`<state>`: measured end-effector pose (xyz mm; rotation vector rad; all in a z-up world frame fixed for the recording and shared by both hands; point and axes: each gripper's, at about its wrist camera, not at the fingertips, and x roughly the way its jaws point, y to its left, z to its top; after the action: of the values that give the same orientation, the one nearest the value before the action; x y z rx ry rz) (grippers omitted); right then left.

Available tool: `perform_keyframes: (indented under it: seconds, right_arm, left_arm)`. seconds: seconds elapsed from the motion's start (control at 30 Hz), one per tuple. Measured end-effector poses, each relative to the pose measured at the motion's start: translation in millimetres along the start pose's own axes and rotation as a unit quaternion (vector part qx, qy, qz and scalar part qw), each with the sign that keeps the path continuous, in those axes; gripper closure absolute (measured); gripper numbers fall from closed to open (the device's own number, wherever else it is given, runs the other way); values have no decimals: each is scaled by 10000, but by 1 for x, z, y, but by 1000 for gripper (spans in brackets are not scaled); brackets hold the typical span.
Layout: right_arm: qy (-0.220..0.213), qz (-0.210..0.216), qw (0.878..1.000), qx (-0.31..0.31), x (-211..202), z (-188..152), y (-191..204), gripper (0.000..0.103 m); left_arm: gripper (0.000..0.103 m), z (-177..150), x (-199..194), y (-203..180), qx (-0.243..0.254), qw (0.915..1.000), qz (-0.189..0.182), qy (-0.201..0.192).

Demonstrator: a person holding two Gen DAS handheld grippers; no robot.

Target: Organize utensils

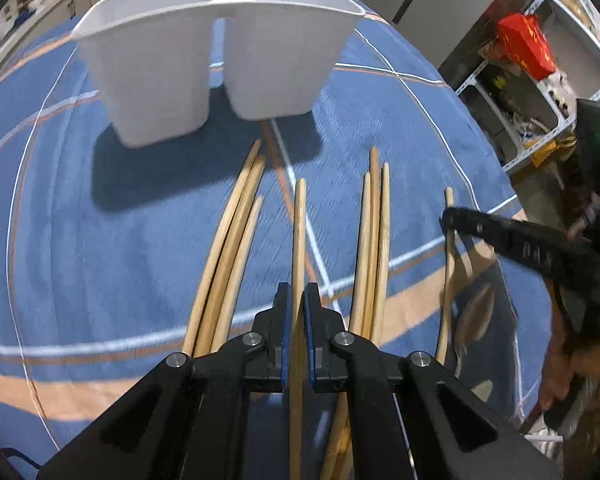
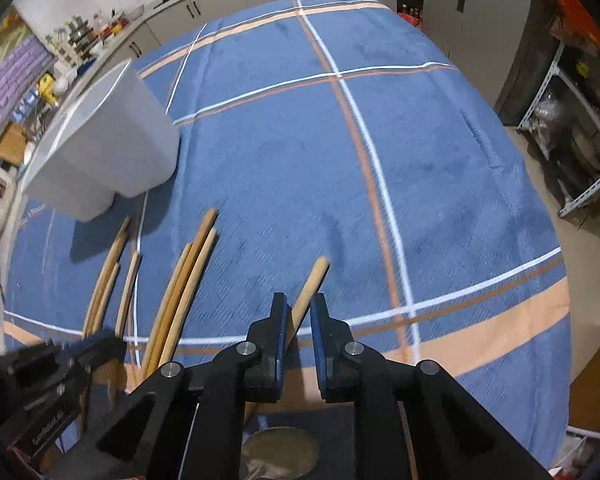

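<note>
Several wooden-handled utensils lie side by side on the blue plaid cloth (image 1: 80,220), handles pointing toward a white two-compartment holder (image 1: 216,60). My left gripper (image 1: 296,300) is shut on one wooden handle (image 1: 300,232) that runs up between its pads. My right gripper (image 2: 299,308) has a wooden spoon handle (image 2: 314,280) between its jaws; the left pad touches it and a gap shows on the right. The spoon bowl (image 2: 280,452) shows below. The right gripper also appears in the left wrist view (image 1: 452,220). The holder stands at the left in the right wrist view (image 2: 100,140).
The cloth covers a table (image 2: 420,160) whose right edge drops to the floor. A metal shelf rack (image 1: 540,92) with a red bag stands at the right. Cabinets and a cluttered counter (image 2: 100,32) line the back.
</note>
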<state>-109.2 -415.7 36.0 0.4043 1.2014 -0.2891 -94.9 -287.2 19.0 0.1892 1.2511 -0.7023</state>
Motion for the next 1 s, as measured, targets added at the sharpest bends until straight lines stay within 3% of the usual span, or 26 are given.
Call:
perform_keyframes:
  seconds: [0.23,0.33,0.4,0.53,1.0]
  right_arm:
    - [-64,-712,9967,-385,5,-4,35,84]
    - [-226,-717,9957,-535,7,-7,47,91]
    - [-297,-523,9969,-516,7,-6,49,93]
    - [-514,272,9981,-178,-5,-6,47,97]
    - [-1738,1462,9737,157,-96,-41,37,97]
  left_arm:
    - [97,12,8,-7,47,9999,110,-70]
    - [95,12,10,-12,88,9996,123,-247]
    - [97,14,12,-16,210,9992,155,-299]
    - [97,7,3,-10,55,9990,64,-445]
    - [97,-48,-102,-14,131,9877,-20,-1558]
